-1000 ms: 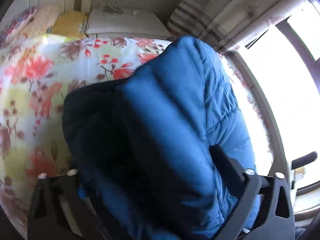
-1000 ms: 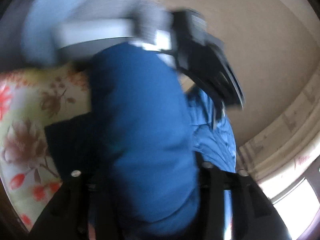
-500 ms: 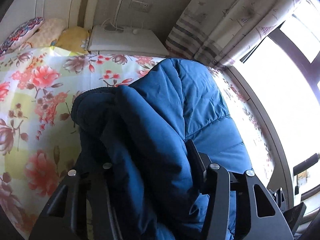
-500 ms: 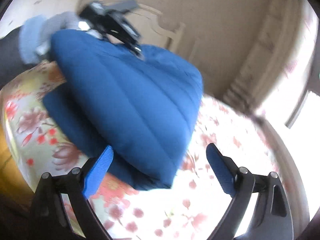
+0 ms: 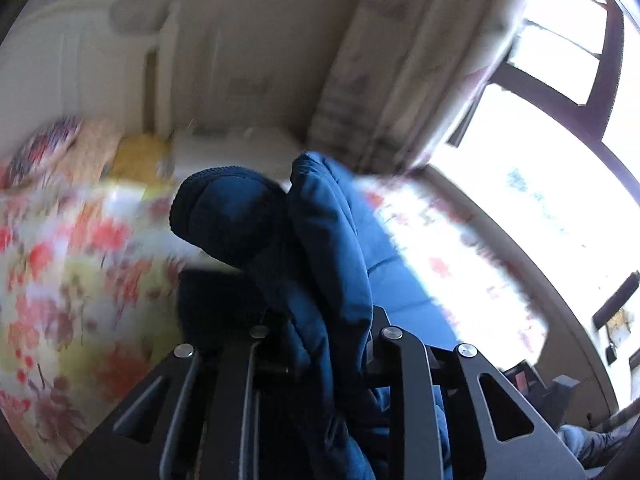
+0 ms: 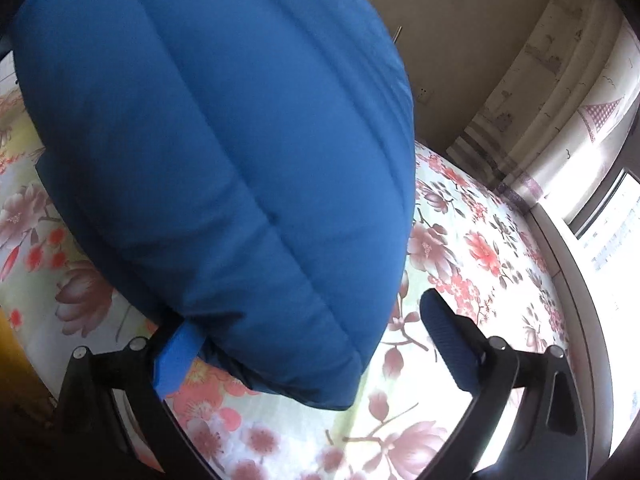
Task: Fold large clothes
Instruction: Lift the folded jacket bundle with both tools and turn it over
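Left gripper (image 5: 320, 320): jaws were wide around the blue jacket (image 5: 332, 248) a second ago and have just been closing; now nearly together and clamped on a thick fold of it. The fold rises between the two black fingers and stands up in front of the camera, with a darker ribbed edge bulging to its left. The left view has also swung upward: more wall, curtain (image 5: 400, 60) and window (image 5: 540, 140) than before, less of the flowered bedsheet (image 5: 72, 260), and the background is motion-blurred. The gripper tips down toward the bed over that sheet. Right gripper (image 6: 308, 340): it had the jacket bunched between its jaws a second ago; the jaws have just been opening and now stand wide apart. The left blue pad (image 6: 176, 360) sits against the jacket's lower edge, partly under it; whether it presses I cannot tell. The right pad (image 6: 448, 344) is clear of the fabric, over the sheet. The right view rolled; it now looks down and forward across the bedsheet (image 6: 460, 240) toward curtain and window. In that view the jacket hangs as a big quilted mass filling the upper left, its bottom edge just above the sheet or on it, which I cannot tell.
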Motion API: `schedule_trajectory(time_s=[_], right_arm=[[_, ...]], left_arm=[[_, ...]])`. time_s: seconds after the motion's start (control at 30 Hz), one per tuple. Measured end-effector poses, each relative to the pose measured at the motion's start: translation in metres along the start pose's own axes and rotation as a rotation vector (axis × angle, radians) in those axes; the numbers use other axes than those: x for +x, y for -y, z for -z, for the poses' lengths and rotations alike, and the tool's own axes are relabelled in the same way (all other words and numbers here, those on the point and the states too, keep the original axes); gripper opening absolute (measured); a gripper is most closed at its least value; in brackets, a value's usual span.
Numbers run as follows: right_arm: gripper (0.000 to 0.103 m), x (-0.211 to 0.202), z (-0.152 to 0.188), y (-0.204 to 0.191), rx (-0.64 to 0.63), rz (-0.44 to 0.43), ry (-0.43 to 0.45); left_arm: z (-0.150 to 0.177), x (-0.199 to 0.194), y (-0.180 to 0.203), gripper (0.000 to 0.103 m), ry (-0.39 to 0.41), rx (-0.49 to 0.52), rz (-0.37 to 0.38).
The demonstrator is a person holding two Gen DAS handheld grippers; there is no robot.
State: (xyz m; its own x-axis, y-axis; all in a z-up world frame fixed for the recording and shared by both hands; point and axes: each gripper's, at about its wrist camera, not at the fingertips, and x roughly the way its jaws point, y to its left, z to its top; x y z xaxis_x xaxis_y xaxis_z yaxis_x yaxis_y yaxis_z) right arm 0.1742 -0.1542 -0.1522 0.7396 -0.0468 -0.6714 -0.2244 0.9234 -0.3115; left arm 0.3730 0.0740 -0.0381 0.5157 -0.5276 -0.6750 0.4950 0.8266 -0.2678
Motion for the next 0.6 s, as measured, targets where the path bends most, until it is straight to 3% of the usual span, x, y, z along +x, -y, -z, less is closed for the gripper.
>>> schedule_trajectory(time_s=[0.07, 0.17, 0.33, 0.43, 0.53, 0.6], right_arm=[[0.1, 0.001, 0.001, 0.002, 0.01, -0.012, -0.002], [0.1, 0.002, 0.0, 0.004, 0.017, -0.026, -0.004], [0.1, 0.0, 0.0, 0.004, 0.025, -0.048, -0.011], [0.1, 0.002, 0.0, 0.011, 0.037, -0.079, -0.01], [0.1, -0.012, -0.003, 0.012, 0.029, -0.115, -0.01], [0.1, -0.034, -0.004, 0.016, -0.014, -0.162, 0.044]], left_arm=[[0.015, 0.025, -0.025, 0.023, -0.06, -0.049, -0.02], [0.026, 0.034, -0.052, 0.023, -0.053, -0.137, 0.067], [0.016, 0.011, -0.025, 0.023, 0.003, -0.046, 0.033], [0.028, 0.037, -0.045, 0.023, -0.05, -0.108, 0.033], [0.039, 0.035, -0.057, 0.023, -0.033, -0.154, 0.073], [0.038, 0.029, -0.052, 0.023, -0.025, -0.128, 0.052]])
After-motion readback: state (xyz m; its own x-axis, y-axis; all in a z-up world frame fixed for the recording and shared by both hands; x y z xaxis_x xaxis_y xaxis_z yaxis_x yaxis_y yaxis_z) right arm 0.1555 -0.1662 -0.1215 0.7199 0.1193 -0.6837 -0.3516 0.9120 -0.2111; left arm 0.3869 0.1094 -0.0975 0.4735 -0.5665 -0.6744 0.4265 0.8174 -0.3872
